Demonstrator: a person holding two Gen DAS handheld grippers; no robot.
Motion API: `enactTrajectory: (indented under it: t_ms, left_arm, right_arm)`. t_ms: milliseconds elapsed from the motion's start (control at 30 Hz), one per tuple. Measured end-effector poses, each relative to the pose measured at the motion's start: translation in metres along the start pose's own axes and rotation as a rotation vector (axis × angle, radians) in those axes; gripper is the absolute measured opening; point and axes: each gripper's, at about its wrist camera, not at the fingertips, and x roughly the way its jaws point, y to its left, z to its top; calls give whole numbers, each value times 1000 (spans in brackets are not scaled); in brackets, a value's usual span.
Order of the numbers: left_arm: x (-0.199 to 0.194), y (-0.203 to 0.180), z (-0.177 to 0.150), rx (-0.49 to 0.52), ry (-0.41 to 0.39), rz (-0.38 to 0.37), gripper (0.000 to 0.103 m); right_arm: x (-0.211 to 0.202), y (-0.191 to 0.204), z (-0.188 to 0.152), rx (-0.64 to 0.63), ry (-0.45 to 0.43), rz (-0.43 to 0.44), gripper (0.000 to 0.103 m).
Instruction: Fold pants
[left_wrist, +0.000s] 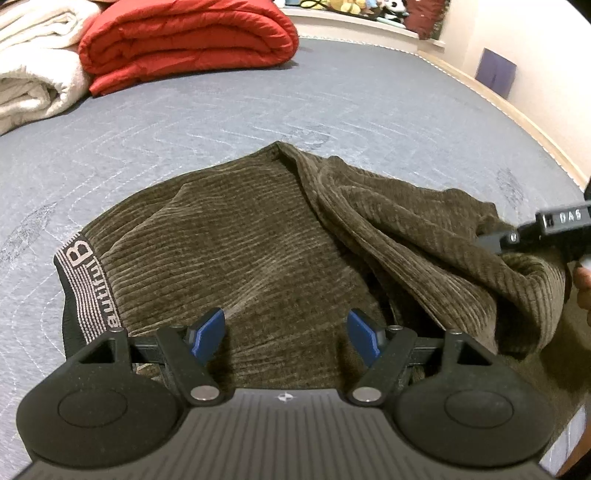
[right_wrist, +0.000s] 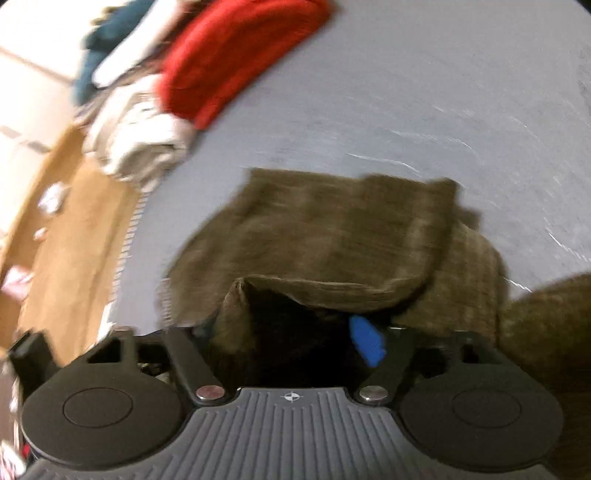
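Observation:
Brown corduroy pants lie bunched on a grey quilted bed, with a black and white lettered waistband at the left. My left gripper hovers over the near part of the pants, its blue pads wide apart and holding nothing. My right gripper comes in from the right edge against a raised fold. In the blurred right wrist view, a fold of the pants drapes over the left finger of the right gripper. Its right blue pad stands clear of the cloth, with a dark gap beside it.
A folded red quilt and a white blanket lie at the far left of the bed. A pale wall runs along the right. A wooden surface lies beyond the bed's left edge. A person's fingers show at the right edge.

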Motion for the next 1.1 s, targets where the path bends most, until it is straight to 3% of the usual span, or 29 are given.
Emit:
enactTrajectory:
  t_ms: [67, 100, 233, 333, 367, 433, 467, 533, 600, 667, 767, 867, 967, 1100]
  left_arm:
    - [2, 2, 3, -18, -13, 22, 78]
    - [3, 3, 6, -22, -24, 39, 78]
    - [0, 3, 17, -37, -97, 93, 78]
    - [-6, -2, 26, -30, -191, 123, 78]
    - [-9, -3, 30, -30, -222, 127, 78]
    - [-11, -8, 36, -27, -282, 126, 78]
    - [-11, -12, 38, -19, -312, 125, 78]
    - [-9, -23, 41, 17, -352, 109, 78]
    - [0, -39, 41, 77, -371, 81, 78]
    - [12, -57, 39, 159, -375, 44, 78]
    - [35, -83, 35, 248, -357, -16, 78]
    - [59, -102, 36, 296, -329, -91, 78]
    - [80, -114, 35, 324, -296, -164, 80]
    - [100, -128, 22, 389, -222, -220, 80]
  right_arm:
    - [-1, 5, 2, -40, -5, -4, 22]
    - [-4, 11, 3, -67, -13, 6, 17]
    - [-24, 30, 9, -170, -88, 97, 16]
    - [-58, 32, 21, -195, -240, 215, 14]
    - [-75, 25, 25, -189, -333, 242, 12]
    - [-112, 2, 30, -94, -631, 216, 10]
    - [-131, -20, 29, 43, -825, 165, 10]
    - [-155, -58, 26, 242, -1076, -80, 13]
    - [-154, -89, 33, 336, -1070, -246, 21]
    - [-140, -123, 41, 374, -951, -273, 35]
    - [-123, -157, 46, 394, -821, -280, 39]
    - [-119, -183, 49, 426, -762, -209, 54]
    - [-119, -203, 56, 487, -771, -140, 59]
    - [-129, -238, 61, 618, -808, 49, 63]
